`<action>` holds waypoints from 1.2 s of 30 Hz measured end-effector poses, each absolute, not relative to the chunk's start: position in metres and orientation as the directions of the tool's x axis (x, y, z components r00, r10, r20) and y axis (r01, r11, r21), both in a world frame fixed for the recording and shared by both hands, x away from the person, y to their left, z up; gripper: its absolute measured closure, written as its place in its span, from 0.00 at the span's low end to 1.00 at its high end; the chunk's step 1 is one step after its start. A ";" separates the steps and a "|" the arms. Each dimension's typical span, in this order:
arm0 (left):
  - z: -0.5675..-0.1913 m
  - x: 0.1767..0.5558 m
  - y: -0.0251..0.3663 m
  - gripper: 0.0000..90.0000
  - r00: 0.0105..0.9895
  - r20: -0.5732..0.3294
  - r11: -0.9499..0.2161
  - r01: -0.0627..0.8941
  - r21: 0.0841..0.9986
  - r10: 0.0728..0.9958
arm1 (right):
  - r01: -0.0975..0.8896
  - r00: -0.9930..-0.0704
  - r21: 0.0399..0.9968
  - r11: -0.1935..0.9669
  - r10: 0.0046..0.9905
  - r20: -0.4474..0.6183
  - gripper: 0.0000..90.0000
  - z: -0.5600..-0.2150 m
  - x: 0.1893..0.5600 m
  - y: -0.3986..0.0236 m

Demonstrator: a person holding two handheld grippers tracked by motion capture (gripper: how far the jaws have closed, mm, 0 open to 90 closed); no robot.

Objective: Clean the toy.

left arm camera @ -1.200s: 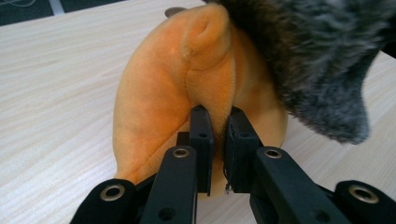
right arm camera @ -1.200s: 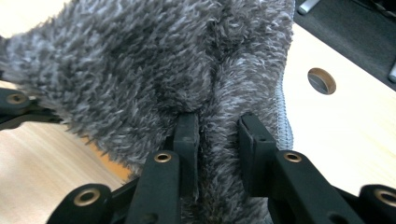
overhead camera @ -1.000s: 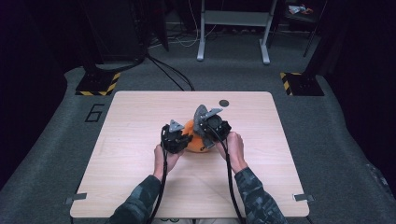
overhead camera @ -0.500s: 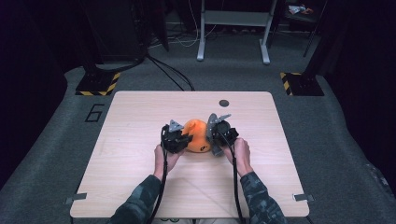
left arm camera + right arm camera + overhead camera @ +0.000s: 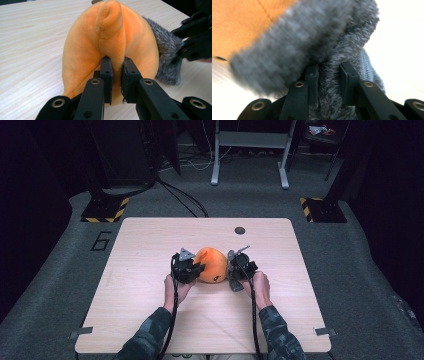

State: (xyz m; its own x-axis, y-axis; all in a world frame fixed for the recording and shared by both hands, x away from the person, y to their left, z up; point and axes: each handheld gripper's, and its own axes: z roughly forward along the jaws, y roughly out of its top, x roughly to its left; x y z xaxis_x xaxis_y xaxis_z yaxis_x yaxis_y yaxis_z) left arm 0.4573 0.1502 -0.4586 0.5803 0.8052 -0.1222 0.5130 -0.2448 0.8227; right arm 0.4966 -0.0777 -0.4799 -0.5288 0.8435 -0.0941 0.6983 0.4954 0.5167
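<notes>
A "6" [image 5: 101, 240] is marked on the floor left of the table [image 5: 150, 320]. The plush [image 5: 212, 265] lies mid-table; left gripper [image 5: 117, 75] pinches its orange fold, right gripper [image 5: 329, 75] clamps its grey fur, forearms level

Plush toy [image 5: 82, 50]: short, soft orange pile, matt; grey trim [image 5: 332, 32] at its far side, longer shaggy fur. Gripper fingers [image 5: 106, 75]: matt black plastic. Table [image 5: 150, 245] under toy: pale wood-grain laminate, smooth.
</notes>
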 end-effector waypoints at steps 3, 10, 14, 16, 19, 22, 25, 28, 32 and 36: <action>-0.458 0.457 0.150 0.90 0.581 -0.122 -0.248 0.516 0.820 0.804 | 0.693 -0.514 0.548 0.468 0.854 -0.080 0.79 -0.464 0.494 -0.082; -0.457 0.457 0.147 0.90 0.586 -0.112 -0.258 0.510 0.820 0.803 | 0.573 -0.570 0.644 0.507 0.811 -0.132 0.79 -0.413 0.482 -0.069; -0.457 0.456 0.146 0.90 0.592 -0.108 -0.266 0.508 0.819 0.799 | 0.518 -0.603 0.660 0.544 0.780 -0.170 0.79 -0.401 0.475 -0.049; -0.456 0.456 0.146 0.90 0.592 -0.103 -0.269 0.506 0.820 0.799 | 0.515 -0.615 0.645 0.565 0.767 -0.181 0.79 -0.402 0.476 -0.041; -0.457 0.457 0.147 0.90 0.590 -0.111 -0.261 0.509 0.820 0.800 | 0.518 -0.615 0.637 0.571 0.766 -0.186 0.79 -0.409 0.479 -0.038; -0.457 0.457 0.147 0.90 0.590 -0.113 -0.260 0.509 0.821 0.799 | 0.527 -0.615 0.631 0.569 0.768 -0.179 0.79 -0.412 0.479 -0.041; -0.457 0.458 0.147 0.90 0.587 -0.117 -0.256 0.512 0.820 0.801 | 0.556 -0.602 0.617 0.557 0.782 -0.163 0.79 -0.416 0.478 -0.044; -0.458 0.459 0.149 0.90 0.588 -0.119 -0.256 0.514 0.819 0.800 | 0.580 -0.598 0.592 0.559 0.786 -0.157 0.79 -0.429 0.480 -0.054; -0.458 0.459 0.147 0.90 0.588 -0.116 -0.257 0.512 0.819 0.801 | 0.599 -0.592 0.584 0.549 0.794 -0.138 0.79 -0.442 0.483 -0.061; -0.458 0.459 0.147 0.90 0.588 -0.113 -0.260 0.510 0.820 0.801 | 0.632 -0.573 0.567 0.528 0.811 -0.116 0.79 -0.450 0.484 -0.064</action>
State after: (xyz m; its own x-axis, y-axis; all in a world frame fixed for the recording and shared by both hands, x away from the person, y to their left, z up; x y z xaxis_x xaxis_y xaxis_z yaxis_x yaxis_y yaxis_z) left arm 0.4586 0.1470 -0.4580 0.5884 0.8007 -0.1126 0.5103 -0.2596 0.8199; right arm 0.4843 -0.0645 -0.4504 -0.5733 0.8111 -0.1159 0.6322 0.5279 0.5671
